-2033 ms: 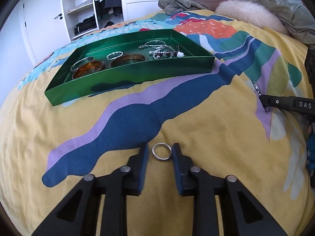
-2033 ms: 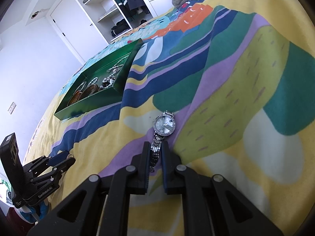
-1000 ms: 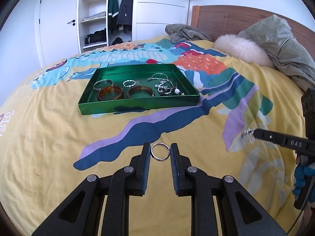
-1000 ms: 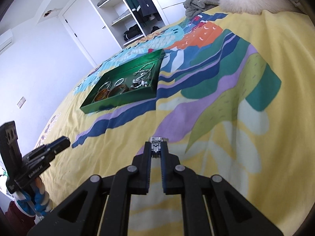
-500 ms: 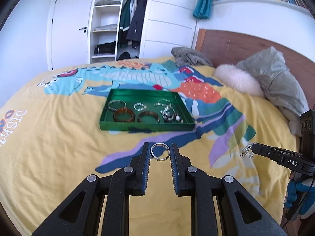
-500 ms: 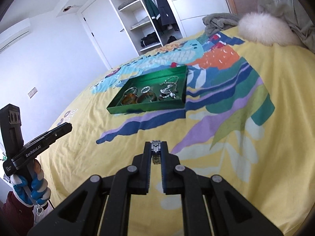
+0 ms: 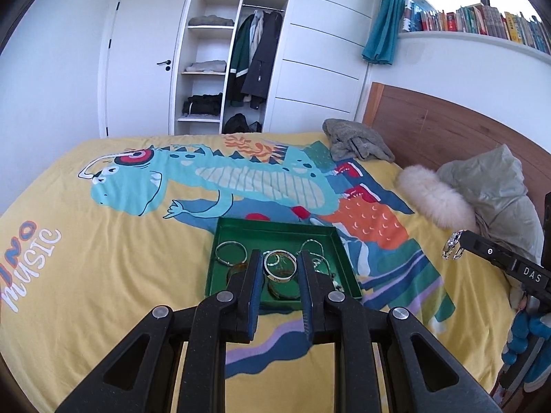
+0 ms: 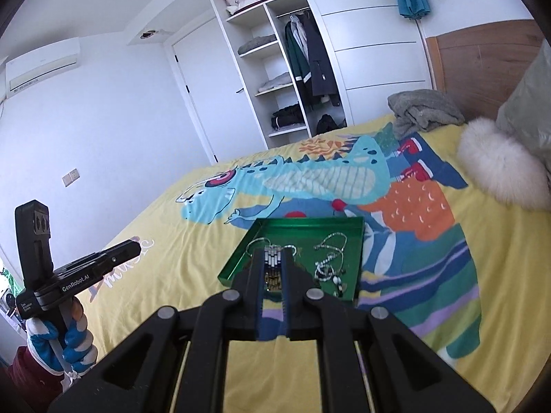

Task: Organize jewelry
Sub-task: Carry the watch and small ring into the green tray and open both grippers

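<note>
The left wrist view looks forward along its own black jaws from well above the bed (image 7: 103,241), tilted down over the yellow dinosaur cover toward the green tray (image 7: 282,229) and facing the open wardrobe (image 7: 220,69) on the far wall, with the headboard off to the right. The right wrist view looks along its jaws from a similar height, set further to the right and angled slightly leftward, so the same tray (image 8: 306,222) lies just past its jaws and the same wardrobe (image 8: 286,69) stands behind. Both views share the tray, the dinosaur print, the grey blanket (image 7: 358,139) and fluffy pillow (image 8: 499,168), and each catches the other gripper at its frame edge: the right gripper (image 7: 451,246) in the left view, the left gripper (image 8: 136,249) in the right view.
</note>
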{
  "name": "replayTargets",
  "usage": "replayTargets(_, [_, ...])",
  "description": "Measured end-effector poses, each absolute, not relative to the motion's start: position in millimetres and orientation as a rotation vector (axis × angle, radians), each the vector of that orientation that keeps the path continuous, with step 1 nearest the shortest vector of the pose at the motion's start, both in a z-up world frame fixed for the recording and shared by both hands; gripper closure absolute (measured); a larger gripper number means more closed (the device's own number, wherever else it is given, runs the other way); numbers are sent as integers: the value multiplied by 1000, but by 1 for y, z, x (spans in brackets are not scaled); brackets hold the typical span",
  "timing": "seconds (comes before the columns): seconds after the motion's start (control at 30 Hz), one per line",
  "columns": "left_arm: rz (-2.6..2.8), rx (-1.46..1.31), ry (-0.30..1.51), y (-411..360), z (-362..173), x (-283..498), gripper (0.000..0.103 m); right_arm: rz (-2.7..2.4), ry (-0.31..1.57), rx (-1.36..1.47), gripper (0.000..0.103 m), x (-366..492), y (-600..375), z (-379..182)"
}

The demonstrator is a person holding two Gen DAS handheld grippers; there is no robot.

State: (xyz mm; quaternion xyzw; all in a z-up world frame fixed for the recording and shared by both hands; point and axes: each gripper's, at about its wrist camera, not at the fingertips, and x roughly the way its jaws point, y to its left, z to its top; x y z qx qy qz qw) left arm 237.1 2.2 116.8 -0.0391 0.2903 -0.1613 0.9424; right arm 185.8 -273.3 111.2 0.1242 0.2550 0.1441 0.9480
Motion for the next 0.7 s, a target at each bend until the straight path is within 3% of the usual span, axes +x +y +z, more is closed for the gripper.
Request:
replayTargets(0.23, [-273, -37, 647, -10, 95, 335, 83, 292, 537, 209, 95, 285, -250, 112])
replayTargets(0.7, [-239, 31, 841, -74, -46, 507, 83, 284, 759, 122, 95, 478, -225, -42])
